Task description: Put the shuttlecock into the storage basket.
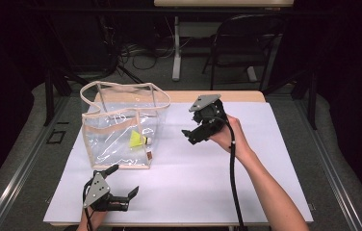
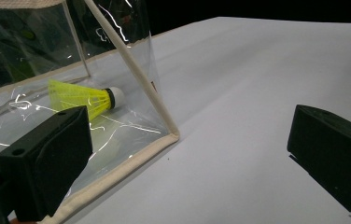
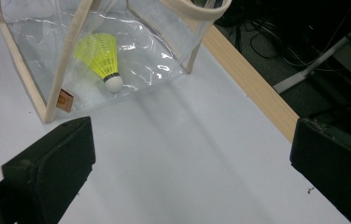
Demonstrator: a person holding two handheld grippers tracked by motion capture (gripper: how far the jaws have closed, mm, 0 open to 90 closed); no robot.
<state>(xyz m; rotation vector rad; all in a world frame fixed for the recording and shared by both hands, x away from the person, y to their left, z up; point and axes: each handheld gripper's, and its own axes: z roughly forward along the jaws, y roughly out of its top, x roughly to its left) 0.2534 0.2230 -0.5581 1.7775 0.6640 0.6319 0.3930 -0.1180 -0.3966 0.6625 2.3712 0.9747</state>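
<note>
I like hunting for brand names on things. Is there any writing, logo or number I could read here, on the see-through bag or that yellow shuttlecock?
None can be read.
Small brown tag at the clear bag's lower corner: it bears a mark, too small and blurred to read.
White marks high on the bag wall: cannot tell whether print or glare.
Yellow shuttlecock inside the bag: no lettering visible.

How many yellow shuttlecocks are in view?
1. The yellow feathered shuttlecock lies inside the clear plastic bag with beige trim, near its right wall. None seems hidden.
</note>
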